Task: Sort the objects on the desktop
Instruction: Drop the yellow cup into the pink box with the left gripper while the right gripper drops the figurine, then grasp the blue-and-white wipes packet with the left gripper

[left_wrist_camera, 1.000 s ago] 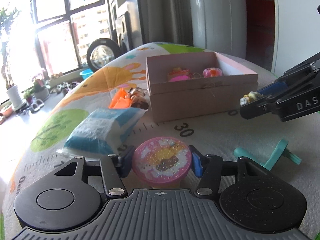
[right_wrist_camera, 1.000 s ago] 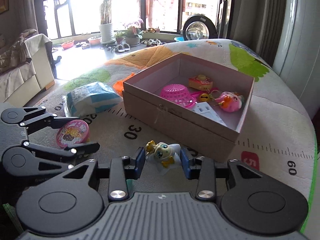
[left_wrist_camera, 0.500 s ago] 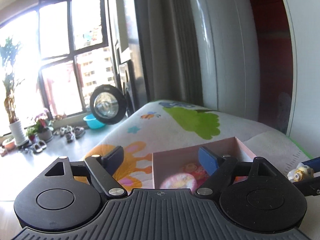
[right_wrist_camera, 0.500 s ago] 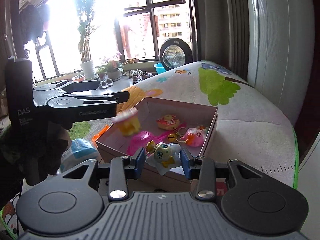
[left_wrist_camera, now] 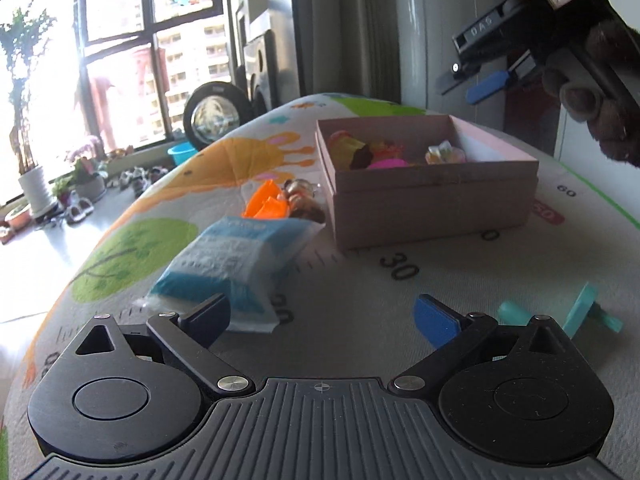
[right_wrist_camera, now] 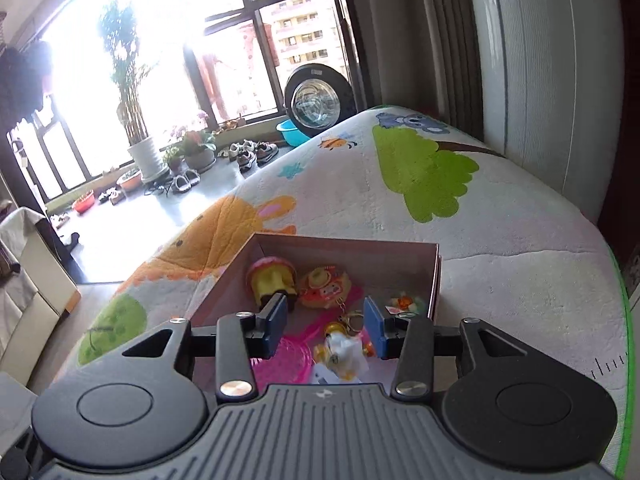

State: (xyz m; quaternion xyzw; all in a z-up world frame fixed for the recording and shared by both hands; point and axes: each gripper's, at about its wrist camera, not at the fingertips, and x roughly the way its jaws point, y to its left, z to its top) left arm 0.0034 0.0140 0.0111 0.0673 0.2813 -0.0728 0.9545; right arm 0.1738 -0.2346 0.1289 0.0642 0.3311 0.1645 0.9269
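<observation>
Change: both loads have gone into the box [left_wrist_camera: 432, 200]; the pink disc toy [right_wrist_camera: 272, 280] and white star figure [right_wrist_camera: 342, 354] now lie inside it.
Done: several toys in the box on the surface [left_wrist_camera: 360, 288].
Left: tissue pack [left_wrist_camera: 236, 264], orange piece [left_wrist_camera: 266, 204], a brownish trinket beside it and teal part [left_wrist_camera: 580, 312], all near or left of the box.
Left gripper [left_wrist_camera: 320, 320]: fingers spread wide, holding nothing, low over the surface.
Right gripper [right_wrist_camera: 326, 326]: fingers parted, empty, above the box.
</observation>
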